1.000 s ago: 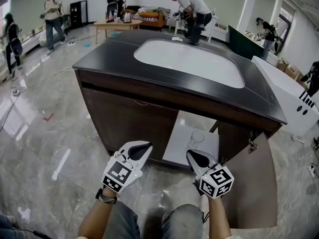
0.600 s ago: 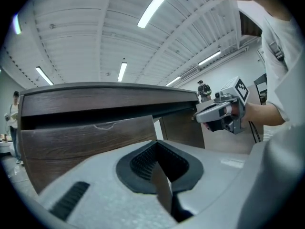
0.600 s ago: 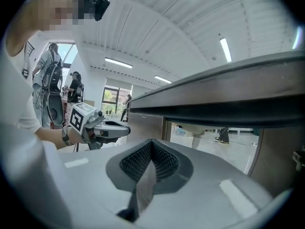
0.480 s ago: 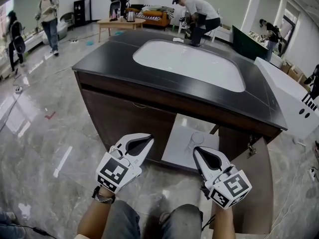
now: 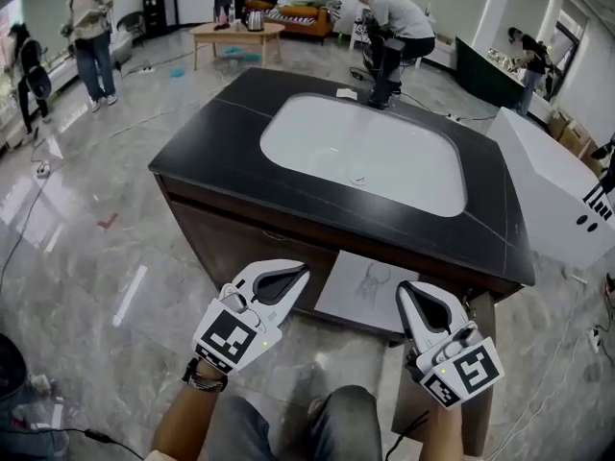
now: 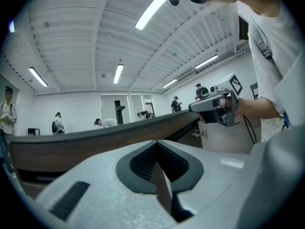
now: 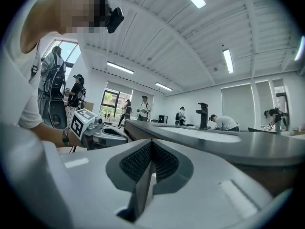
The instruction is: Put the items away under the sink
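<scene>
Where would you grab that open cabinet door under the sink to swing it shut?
Probably the free edge of the open door, the end nearest the person and farthest from where it joins the cabinet. The panel looks thin and flat, and no handle shows, so jaws could pinch across it, coming in from the side of the right gripper.

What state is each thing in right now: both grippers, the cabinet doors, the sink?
Left gripper: shut, nothing between its jaws.
Right gripper: shut, nothing between its jaws.
Right cabinet door: swung open.
Left cabinet door: closed.
Sink basin: empty.
Faucet: upright, no water visibly running.
Cabinet floor: exposed; something clear on it, too faint to name.
</scene>
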Demonstrator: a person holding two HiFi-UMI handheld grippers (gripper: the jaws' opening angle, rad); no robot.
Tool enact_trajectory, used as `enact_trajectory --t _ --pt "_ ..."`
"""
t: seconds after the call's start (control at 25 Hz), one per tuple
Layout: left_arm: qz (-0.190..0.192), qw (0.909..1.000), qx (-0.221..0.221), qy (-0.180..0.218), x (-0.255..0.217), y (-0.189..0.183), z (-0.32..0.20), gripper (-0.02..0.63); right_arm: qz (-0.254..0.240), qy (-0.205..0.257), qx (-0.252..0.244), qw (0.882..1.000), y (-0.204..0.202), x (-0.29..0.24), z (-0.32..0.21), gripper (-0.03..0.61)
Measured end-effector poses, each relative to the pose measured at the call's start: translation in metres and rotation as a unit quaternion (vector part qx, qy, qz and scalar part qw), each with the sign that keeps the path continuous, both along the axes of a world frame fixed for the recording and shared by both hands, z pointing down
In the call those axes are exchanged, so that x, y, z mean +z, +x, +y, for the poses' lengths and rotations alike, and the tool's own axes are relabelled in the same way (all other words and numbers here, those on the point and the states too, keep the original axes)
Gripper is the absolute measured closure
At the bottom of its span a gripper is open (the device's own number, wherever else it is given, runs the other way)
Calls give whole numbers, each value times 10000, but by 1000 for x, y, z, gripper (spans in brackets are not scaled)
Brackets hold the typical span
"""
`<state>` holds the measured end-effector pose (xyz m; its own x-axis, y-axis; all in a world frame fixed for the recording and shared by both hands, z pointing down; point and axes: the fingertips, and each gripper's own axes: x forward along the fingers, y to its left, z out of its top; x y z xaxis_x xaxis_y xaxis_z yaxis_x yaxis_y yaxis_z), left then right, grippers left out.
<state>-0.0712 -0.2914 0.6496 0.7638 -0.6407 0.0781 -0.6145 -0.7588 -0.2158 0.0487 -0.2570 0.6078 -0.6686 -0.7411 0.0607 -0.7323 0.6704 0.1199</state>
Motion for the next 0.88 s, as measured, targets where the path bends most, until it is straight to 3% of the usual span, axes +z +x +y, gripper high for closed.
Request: enact_trajectory --t 0.2,0.4,0.88 --pt "58 9997 -138 -212 -74 -12 -9 611 105 -157 -157 9997 -18 -66 -17 574" --pt "-391 9983 -346 -255 -149 -16 -17 611 106 -207 -307 9993 -33 -139 -29 574" --pt "-131 9951 -756 -623 -321 -34 0 611 401 -475 -42 9981 -19 -294 -5 574"
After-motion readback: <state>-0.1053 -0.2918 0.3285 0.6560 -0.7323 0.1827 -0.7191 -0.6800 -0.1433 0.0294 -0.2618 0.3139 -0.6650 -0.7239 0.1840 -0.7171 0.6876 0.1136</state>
